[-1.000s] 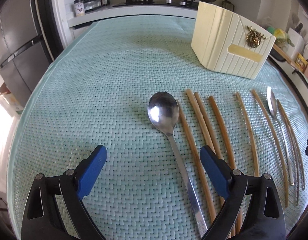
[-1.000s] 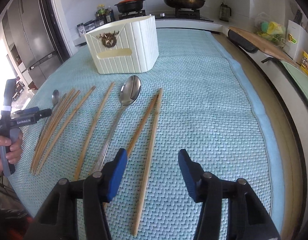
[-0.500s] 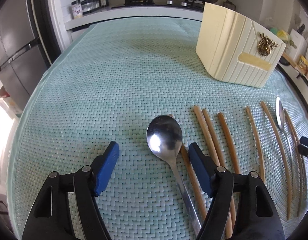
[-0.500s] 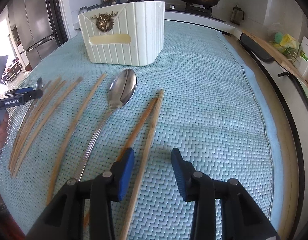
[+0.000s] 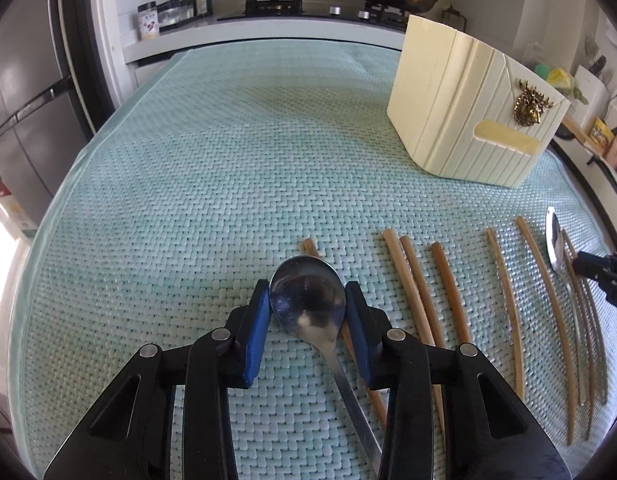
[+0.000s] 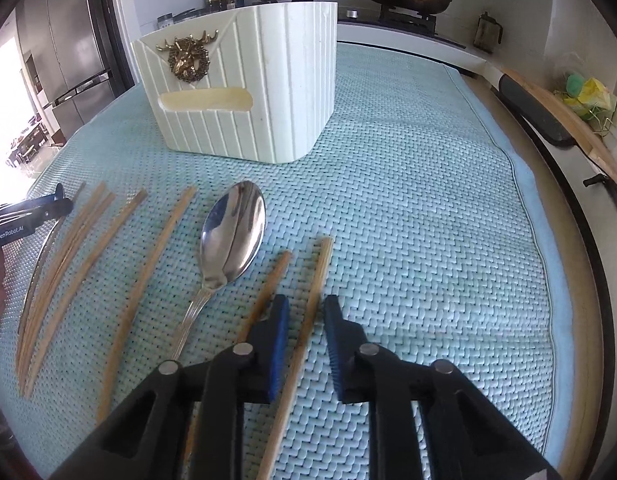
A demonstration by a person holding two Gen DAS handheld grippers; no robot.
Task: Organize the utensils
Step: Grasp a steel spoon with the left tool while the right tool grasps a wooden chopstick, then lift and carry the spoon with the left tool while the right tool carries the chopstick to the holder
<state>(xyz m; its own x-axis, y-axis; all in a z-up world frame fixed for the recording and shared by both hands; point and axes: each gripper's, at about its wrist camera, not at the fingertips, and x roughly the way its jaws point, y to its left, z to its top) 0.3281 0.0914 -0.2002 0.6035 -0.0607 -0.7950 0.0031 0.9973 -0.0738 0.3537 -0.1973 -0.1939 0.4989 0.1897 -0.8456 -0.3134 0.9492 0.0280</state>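
While the left wrist view looks down at the green woven mat (image 5: 212, 184), the left gripper (image 5: 307, 300) has just been closing, and its blue pads now sit against both sides of the bowl of a steel spoon (image 5: 308, 300), which lies on the mat with its handle running back under the gripper. One brown chopstick (image 5: 309, 247) pokes out from under the spoon's bowl. More chopsticks (image 5: 412, 280) lie in a row to the right, side by side, and a second spoon (image 5: 555, 242) rests among the farthest ones, near the tip of the other gripper at the frame's edge. A cream ribbed holder (image 5: 460, 120) with a gold stag ornament stands upright farther back on the right.

From the right wrist view, the right gripper (image 6: 306, 312) has just been closing too; its jaws stand narrow around a single chopstick (image 6: 314, 280), with a thin gap visible on each side. A neighbouring chopstick (image 6: 274, 276) lies just left of it, passing under the left pad. The large spoon (image 6: 234, 236) lies further left, bowl toward the holder (image 6: 248, 92).
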